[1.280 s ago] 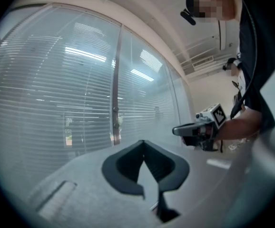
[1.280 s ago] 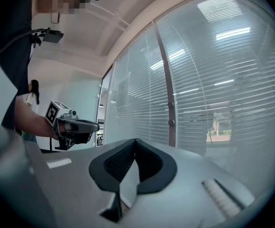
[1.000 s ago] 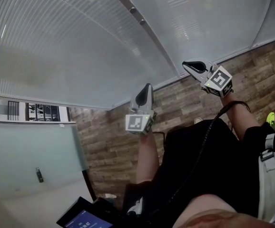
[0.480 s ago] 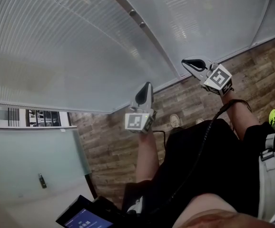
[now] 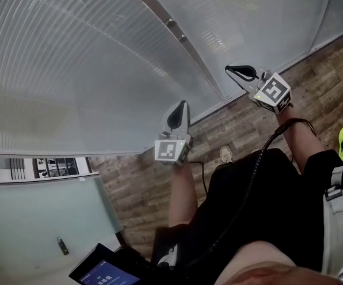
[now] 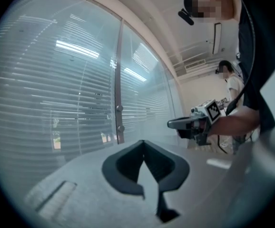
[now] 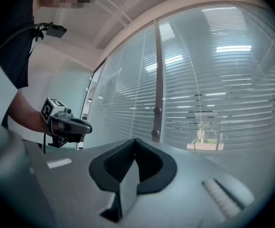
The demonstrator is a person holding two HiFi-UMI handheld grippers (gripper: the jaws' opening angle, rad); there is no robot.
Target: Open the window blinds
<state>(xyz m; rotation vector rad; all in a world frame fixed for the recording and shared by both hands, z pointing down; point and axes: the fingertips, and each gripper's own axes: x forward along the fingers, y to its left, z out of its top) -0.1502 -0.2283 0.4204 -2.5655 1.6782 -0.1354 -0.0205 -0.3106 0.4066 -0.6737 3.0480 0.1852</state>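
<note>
We start at the left hand-held gripper (image 6: 143, 145): jaws pressed together tip to tip, nothing between them, held level and aimed at the window. Over to the right hand-held gripper (image 7: 135, 144), and it's the same story: jaws closed and empty. From the head view we see the pair side by side, the right one a little further out, both short of the window and neither touching anything.

Just ahead of them we have the blinds (image 5: 100, 70), and they're down. The slats run across the whole pane in front of both jaws, on either side of the post (image 5: 159, 9) with its two knobs (image 5: 170, 23). In the gripper views we catch slivers of outdoors between the slats, so they are not turned fully tight, but the window is covered. Below, the wood floor (image 5: 142, 177) runs up to the window's foot.

Where are we in the job? We'd say right at the start. Nothing is gripped and nothing is pulled. What's left, by our reckoning, is all of it: find the control, open a jaw, take hold, work it. A thin line (image 7: 195, 94) hangs across the slats in the right gripper view. It may be the cord or wand, but it's too faint for us to be sure.
</note>
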